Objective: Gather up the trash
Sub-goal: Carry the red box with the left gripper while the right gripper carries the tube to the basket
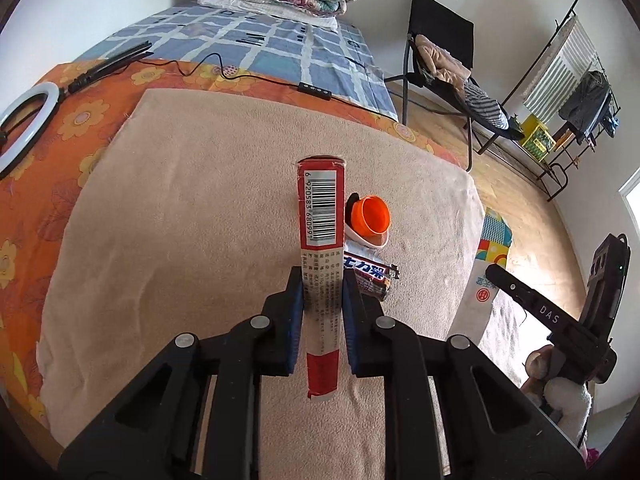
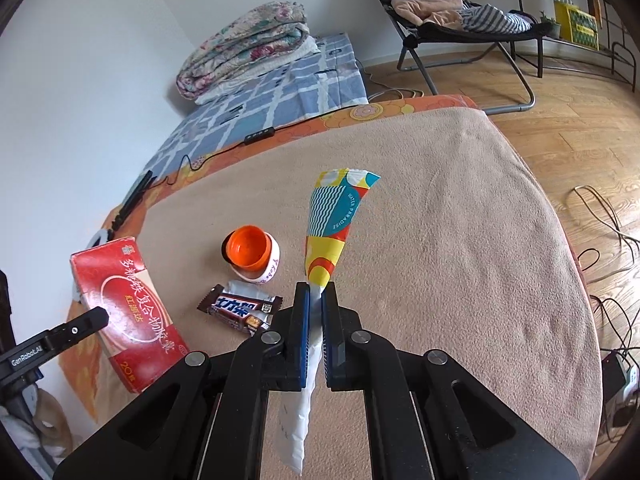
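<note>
left gripper (image 1: 321, 308) — jaws clamped on red box (image 1: 321, 216) | right gripper (image 2: 315, 320) — jaws pinching patterned bag (image 2: 334, 216)

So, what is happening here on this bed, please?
A person is picking up trash with a gripper in each hand. The left gripper is shut on a red carton, held above the beige blanket. The right gripper is shut on a colourful plastic bag. A chocolate bar wrapper and an orange cap resting on a white roll of tape lie on the blanket, not yet collected.
</note>
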Motion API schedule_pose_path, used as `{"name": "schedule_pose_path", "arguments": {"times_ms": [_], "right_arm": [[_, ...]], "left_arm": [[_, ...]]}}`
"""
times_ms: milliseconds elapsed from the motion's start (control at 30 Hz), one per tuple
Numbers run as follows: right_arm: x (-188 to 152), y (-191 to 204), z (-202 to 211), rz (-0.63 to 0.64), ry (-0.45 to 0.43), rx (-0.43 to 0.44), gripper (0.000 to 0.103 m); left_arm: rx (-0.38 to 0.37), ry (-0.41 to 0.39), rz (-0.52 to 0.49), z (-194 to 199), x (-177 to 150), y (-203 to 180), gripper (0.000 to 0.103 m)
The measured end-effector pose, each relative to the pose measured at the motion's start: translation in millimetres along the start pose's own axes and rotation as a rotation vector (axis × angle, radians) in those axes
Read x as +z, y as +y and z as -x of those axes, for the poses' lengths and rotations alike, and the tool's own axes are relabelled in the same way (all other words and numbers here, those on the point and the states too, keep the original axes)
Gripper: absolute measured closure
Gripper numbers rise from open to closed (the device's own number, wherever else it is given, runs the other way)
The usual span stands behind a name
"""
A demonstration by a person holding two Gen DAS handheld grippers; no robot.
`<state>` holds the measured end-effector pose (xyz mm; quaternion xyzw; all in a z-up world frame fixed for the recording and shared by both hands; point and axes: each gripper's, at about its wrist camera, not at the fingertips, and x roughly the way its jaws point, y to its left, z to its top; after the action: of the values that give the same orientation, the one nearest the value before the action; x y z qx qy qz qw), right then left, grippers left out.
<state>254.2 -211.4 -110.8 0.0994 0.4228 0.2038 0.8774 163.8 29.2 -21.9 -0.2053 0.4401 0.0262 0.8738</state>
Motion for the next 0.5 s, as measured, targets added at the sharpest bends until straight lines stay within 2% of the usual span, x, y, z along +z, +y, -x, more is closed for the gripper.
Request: {"name": "schedule_pose_path", "arguments": {"times_ms": [333,500], "right_arm": [[-16.7,34.9,33.1,0.108,-0.033,0.023,0.099],[-34.3,53.5,49.3,0.166,-0.028,0.043,0.099]], "left_arm": [[-0.020,-0.023,-0.077,35.6,-14.2,-7.6,0.087],[-0.045,-0.018,-0.074,58.3,-24.7,-2.2,0.087]]}}
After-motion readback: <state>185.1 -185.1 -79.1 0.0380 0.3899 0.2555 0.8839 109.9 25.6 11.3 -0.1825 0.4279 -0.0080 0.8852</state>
